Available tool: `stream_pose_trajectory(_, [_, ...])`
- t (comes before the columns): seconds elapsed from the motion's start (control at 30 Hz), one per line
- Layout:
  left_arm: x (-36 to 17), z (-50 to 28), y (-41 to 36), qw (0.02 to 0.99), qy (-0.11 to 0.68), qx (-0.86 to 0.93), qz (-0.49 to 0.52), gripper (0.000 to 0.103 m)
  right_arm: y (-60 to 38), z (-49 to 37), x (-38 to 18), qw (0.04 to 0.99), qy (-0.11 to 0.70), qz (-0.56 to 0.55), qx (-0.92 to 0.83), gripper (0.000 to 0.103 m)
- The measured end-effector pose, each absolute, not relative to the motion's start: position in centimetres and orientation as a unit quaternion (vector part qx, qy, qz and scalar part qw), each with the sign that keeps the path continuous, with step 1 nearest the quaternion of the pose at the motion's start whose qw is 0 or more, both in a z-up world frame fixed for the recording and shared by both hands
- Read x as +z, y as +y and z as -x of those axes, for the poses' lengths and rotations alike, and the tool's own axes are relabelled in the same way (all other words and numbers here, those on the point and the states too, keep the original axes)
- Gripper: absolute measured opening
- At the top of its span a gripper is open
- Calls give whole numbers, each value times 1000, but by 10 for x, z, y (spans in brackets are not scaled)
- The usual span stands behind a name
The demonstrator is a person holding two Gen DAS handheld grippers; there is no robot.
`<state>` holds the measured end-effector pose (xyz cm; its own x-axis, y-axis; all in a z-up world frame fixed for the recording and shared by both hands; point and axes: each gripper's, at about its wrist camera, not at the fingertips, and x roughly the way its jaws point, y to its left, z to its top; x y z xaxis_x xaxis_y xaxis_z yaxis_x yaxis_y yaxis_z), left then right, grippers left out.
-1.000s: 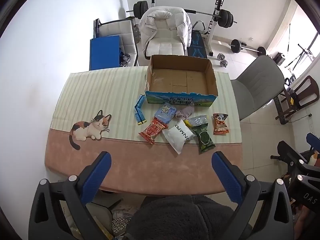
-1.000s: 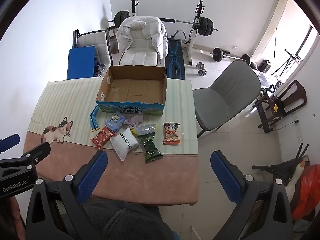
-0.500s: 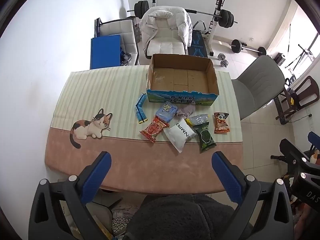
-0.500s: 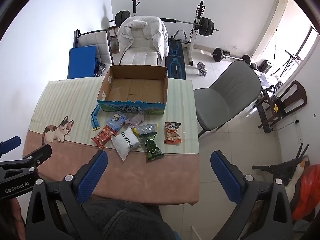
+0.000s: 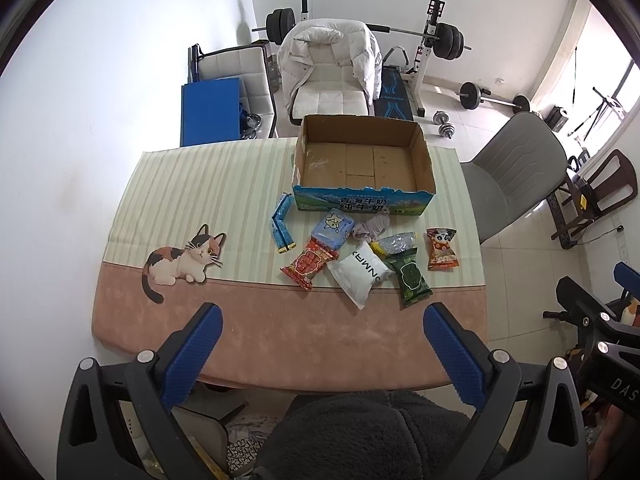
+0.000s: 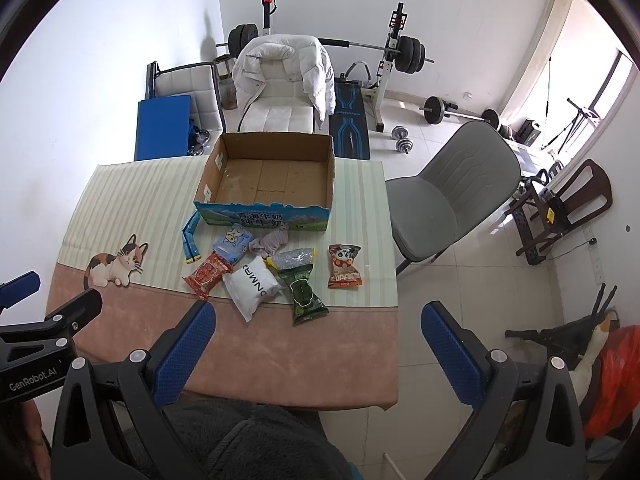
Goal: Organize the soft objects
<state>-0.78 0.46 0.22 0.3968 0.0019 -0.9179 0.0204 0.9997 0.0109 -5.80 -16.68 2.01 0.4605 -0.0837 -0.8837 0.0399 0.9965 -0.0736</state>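
An empty cardboard box [image 5: 362,160] [image 6: 272,176] stands at the table's far side. In front of it lie several soft packets: a blue strip [image 5: 281,226], a light blue pack [image 5: 333,229], a grey cloth [image 5: 372,227], a red packet [image 5: 309,263], a white pouch [image 5: 358,274] [image 6: 251,283], a clear bag [image 5: 394,243], a dark green packet [image 5: 410,276] [image 6: 303,292] and an orange panda packet [image 5: 441,249] [image 6: 344,266]. My left gripper [image 5: 322,340] and right gripper [image 6: 318,338] hover open above the near table edge, holding nothing.
A tablecloth with a cat print [image 5: 182,260] covers the table. A grey chair [image 6: 452,188] stands at the right side, a white chair with a jacket [image 5: 332,68] behind the box. Weights, a barbell rack [image 6: 396,52] and a blue panel [image 5: 210,110] are beyond.
Both views have shifted very slightly, so the table and packets sit a little lower and to the right in frame. Nothing on the table has moved.
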Motion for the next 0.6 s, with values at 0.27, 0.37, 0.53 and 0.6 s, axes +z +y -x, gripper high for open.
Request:
stream_pose_trajectory(0.27, [4,7,5,837,548,-6,-10,103,-169,56,23,854,518,21,-35,103])
stream_pose_trajectory(0.37, [5,7,5,837,547,-6,-10,103,-169,56,23,854,518,22,-35,103])
stream_pose_trajectory(0.53, [6,7,4,838,546,-6,-10,103,-168,57,24,854,519,21,-35,103])
stream_pose_trajectory(0.6, [8,7,3,839,544,-7,-10,103,-169,57,25,855,518,22,-36,103])
